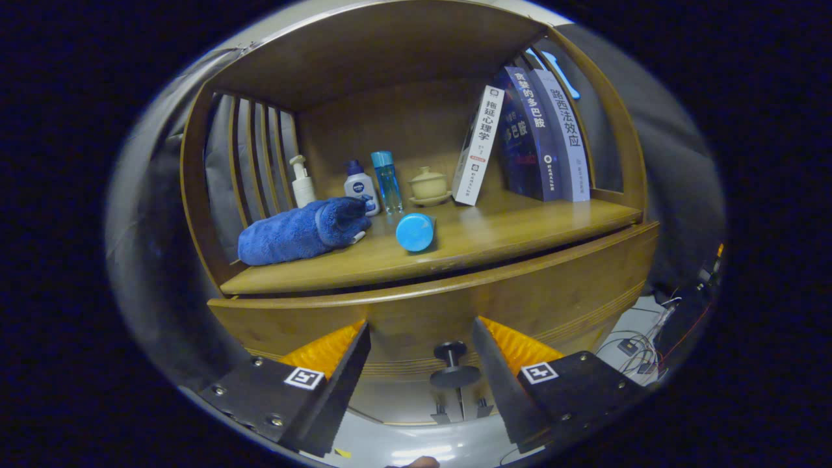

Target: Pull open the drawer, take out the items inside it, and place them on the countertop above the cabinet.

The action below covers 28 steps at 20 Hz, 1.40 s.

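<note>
While the drawer point(455, 305) looks closed or nearly so, its front running under the countertop point(520, 227) edge, the task seems barely begun: nothing inside can be seen, so pulling, emptying and placing all appear left to do. Starting at the countertop's left end, a rolled blue towel point(299, 231) lies near the front edge, with a pump bottle point(302, 182), a white bottle point(361, 187) and a clear blue bottle point(387, 181) behind it. A blue cap point(415, 232) sits mid-front, a lidded cup point(428, 186) at the back, and books point(526, 140) lean at the right. Bare wood right of the cap offers the most room. The gripper point(421, 348) has its fingers spread apart, holding nothing, with the black knob point(453, 364) between them, untouched.
</note>
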Each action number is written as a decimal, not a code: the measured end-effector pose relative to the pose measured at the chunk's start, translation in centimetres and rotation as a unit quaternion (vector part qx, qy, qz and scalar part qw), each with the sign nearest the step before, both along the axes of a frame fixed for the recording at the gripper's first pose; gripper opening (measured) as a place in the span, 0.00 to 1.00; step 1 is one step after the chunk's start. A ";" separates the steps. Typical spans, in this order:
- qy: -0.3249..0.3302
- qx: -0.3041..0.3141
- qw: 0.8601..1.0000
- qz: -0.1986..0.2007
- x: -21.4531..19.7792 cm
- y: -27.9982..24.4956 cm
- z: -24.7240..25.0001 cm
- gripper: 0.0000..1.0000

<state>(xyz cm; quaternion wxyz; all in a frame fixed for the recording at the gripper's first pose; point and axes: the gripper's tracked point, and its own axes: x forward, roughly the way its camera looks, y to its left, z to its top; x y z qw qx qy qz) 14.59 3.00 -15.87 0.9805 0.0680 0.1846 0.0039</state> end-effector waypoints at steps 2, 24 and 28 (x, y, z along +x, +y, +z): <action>-0.001 0.003 1.000 0.000 0.7 0.0 -0.1 0.94; -0.039 0.020 0.999 0.024 0.8 2.0 1.3 0.95; -0.059 -0.003 0.997 0.057 -0.7 3.5 3.7 0.95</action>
